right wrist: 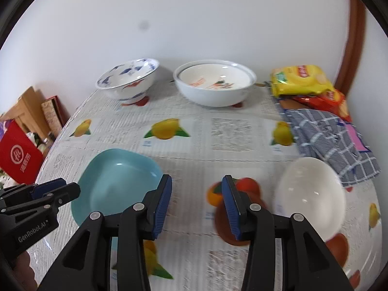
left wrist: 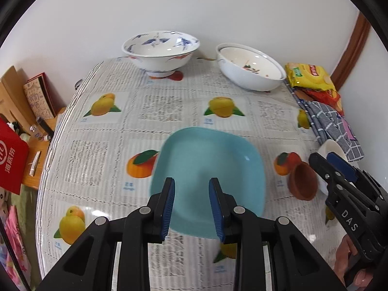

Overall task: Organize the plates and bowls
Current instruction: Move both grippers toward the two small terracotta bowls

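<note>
Clearly the teal plate [left wrist: 208, 167] lies flat at the near middle of the table [left wrist: 155, 111], right under the left gripper [left wrist: 191, 208], whose jaws stand apart and empty. Just right, the white bowl [right wrist: 311, 194] and smaller brown bowl [left wrist: 304, 181] sit touching, nearer the right gripper [right wrist: 197, 206], also released and empty.

We see yellow [right wrist: 300, 80] and red snack packets [right wrist: 327, 101] beside a checked cloth [right wrist: 332, 140] on the fruit-print surface [right wrist: 230, 131]; a red bag [right wrist: 19, 155] sits off-left.
</note>
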Demonstrator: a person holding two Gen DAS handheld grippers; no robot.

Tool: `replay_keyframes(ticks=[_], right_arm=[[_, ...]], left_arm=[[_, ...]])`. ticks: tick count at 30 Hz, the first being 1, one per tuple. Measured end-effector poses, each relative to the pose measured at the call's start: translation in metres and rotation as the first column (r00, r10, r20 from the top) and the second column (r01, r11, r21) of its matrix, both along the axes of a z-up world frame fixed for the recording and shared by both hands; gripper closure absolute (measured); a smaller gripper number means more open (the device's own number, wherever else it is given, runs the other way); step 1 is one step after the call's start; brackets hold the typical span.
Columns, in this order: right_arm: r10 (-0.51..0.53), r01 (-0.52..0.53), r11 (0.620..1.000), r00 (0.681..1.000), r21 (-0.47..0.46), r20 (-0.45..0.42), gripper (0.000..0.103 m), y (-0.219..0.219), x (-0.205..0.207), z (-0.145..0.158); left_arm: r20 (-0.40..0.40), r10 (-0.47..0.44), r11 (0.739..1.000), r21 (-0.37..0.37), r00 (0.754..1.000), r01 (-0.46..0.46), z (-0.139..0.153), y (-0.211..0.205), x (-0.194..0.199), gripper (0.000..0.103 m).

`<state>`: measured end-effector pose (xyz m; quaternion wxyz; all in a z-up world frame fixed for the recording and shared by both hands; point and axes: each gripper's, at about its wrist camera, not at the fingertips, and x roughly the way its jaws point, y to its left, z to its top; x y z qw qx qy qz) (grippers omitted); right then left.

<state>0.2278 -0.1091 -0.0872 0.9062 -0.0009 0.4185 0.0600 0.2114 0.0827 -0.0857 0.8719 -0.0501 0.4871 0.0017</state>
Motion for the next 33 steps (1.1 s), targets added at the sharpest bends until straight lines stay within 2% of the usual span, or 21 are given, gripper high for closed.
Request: replay_keyframes(ticks=[8, 17, 21, 29, 33], right_arm=[[-0.169, 0.171, 0.984, 0.985, -0.042, 0.041, 0.060, -0.091, -0.034, 0.012], [-0.316, 0.315, 0.949, 0.947, -0.022, -0.055, 0.059, -0.185, -0.068, -0.002], [-0.331, 0.336, 0.941, 0.936, 0.026, -0.122, 0.059, -0.211, -0.077, -0.015], [-0.359, 0.367, 0.929, 0.923, 0.044, -0.137, 0.059, -0.228, -0.085, -0.042], [-0.357, 0.369, 0.927, 0.921, 0.062, -0.154, 0.059, -0.231, -0.081, -0.055]], left_arm=[[0.048, -0.088, 0.996, -0.002, 0.995, 0.089, 0.016, -0.060, -0.011, 0.076], [0.055, -0.163, 0.987, 0.011, 0.985, 0.162, 0.016, -0.117, -0.018, 0.075], [0.051, -0.163, 0.987, 0.024, 0.985, 0.162, 0.010, -0.130, -0.018, 0.075], [0.000, -0.167, 0.986, -0.001, 0.986, 0.167, -0.006, -0.144, -0.010, 0.073], [-0.030, -0.176, 0.984, -0.009, 0.984, 0.176, -0.017, -0.150, -0.002, 0.067]])
